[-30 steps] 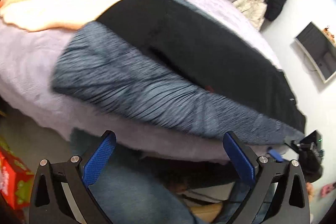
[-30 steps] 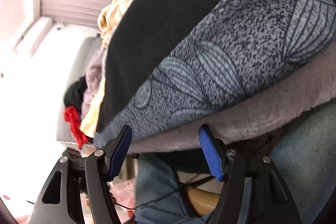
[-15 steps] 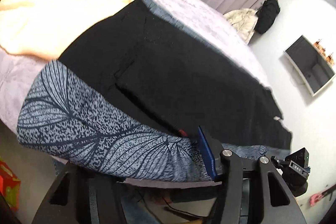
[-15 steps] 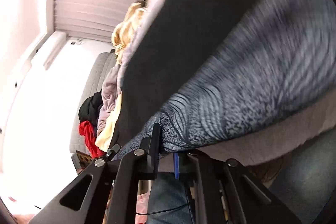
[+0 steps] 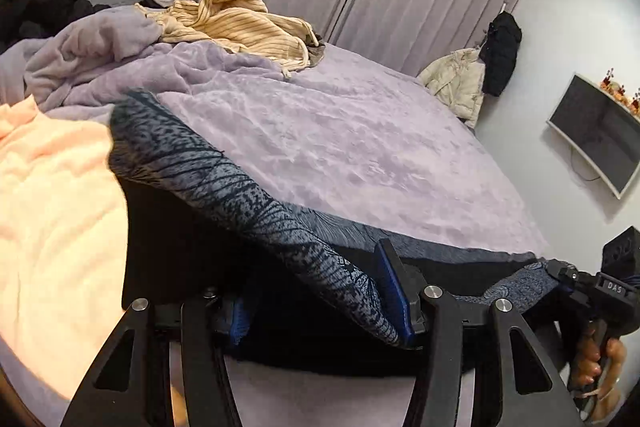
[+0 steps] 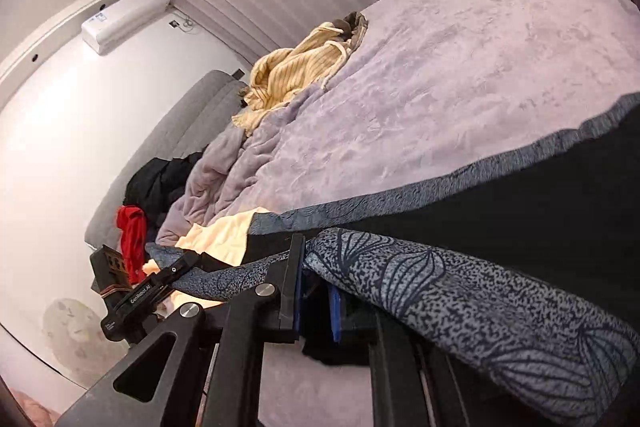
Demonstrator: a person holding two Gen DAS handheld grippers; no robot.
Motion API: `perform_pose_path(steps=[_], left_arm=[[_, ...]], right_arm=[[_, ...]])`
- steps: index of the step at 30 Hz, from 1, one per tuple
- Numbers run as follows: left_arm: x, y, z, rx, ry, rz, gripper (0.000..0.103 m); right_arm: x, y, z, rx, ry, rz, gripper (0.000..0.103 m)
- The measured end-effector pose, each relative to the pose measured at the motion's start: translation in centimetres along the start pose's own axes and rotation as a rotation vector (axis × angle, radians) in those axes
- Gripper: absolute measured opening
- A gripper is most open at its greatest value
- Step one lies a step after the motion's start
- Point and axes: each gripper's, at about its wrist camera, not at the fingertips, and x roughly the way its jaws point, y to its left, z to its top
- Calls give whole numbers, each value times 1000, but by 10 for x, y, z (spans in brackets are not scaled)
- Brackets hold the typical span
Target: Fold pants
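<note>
Two handheld tools grip one long edge of a pair of patterned pants (image 5: 224,183) on a bed covered by a lilac plush blanket (image 5: 360,147). The pants are grey-blue with a dark leaf print outside and black inside.

The left tool (image 5: 320,311) is nearly closed on a thick bunch of the fabric, which drapes over its right blue pad (image 5: 394,295). The right tool (image 6: 316,303) is clamped almost fully shut on a thin part of the same edge. In the left wrist view, the right tool appears at the far right, with fingers of the person's hand (image 5: 600,359) around its handle.

The gripped edge is raised off the bed, so the black inner side shows below it while the rest of the pants lies just ahead of both tools. Holding the edge at two well-separated points likely keeps it straight so it can be carried over as one fold.

Ahead of the tools, beyond the far hem of the pants, the blanket is broad, flat and bare, giving open room for the fold. To the left of the left tool a peach blanket (image 5: 52,211) lies touching the pants. A striped beige sweater (image 5: 240,23) sits well beyond, near the headboard end. The near bed edge runs just below the tools.
</note>
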Motion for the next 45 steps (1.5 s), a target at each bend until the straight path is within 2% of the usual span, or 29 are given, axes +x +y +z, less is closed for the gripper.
perform_pose_path(steps=[1, 2, 4, 5, 7, 9, 12, 14, 18, 21, 24, 26, 28, 31, 35, 39, 41, 44, 45], left_arm=[[18, 2, 7, 9, 13, 34, 58], [39, 5, 12, 12, 31, 75, 67], [73, 15, 13, 3, 54, 129, 76], [86, 20, 14, -9, 69, 137, 76], [108, 28, 11, -26, 112, 177, 76], [121, 34, 5, -22, 154, 244, 76], [115, 42, 4, -37, 164, 268, 76], [103, 39, 6, -31, 158, 260, 76], [81, -1, 3, 88, 171, 181, 76], [75, -58, -11, 218, 203, 63, 76], [74, -128, -40, 322, 272, -118, 76], [74, -173, -64, 375, 326, -240, 76], [76, -217, -90, 423, 370, -331, 76], [80, -277, -129, 494, 426, -420, 76], [90, -326, -163, 511, 525, -510, 76], [101, -348, -181, 521, 587, -542, 76], [106, -350, -185, 514, 616, -542, 76], [116, -352, -189, 489, 638, -531, 76], [117, -353, -189, 480, 637, -540, 76]], right_arm=[[19, -8, 3, 9, 32, -22, 11], [35, -12, 10, 15, 51, -41, 12], [67, -28, 23, 42, 89, -83, 15], [77, -38, 28, 57, 102, -99, 16], [102, -57, 32, 99, 149, -127, 26], [123, -77, 30, 161, 201, -122, 50], [123, -84, 30, 184, 162, -80, 61], [119, -77, 29, 160, 166, -85, 61], [84, -57, 14, 92, 138, -108, 61], [40, -49, -10, 79, 90, -112, 61], [-11, -43, -32, 38, 40, -137, 61], [-53, -41, -44, 4, -9, -193, 61], [-101, -46, -54, -14, -67, -255, 62], [-164, -72, -76, 59, -120, -299, 64], [-220, -118, -128, 220, -143, -314, 64], [-233, -163, -192, 400, -116, -295, 64], [-229, -178, -210, 450, -126, -236, 64], [-216, -189, -220, 483, -151, -135, 64], [-209, -194, -221, 499, -164, -78, 58]])
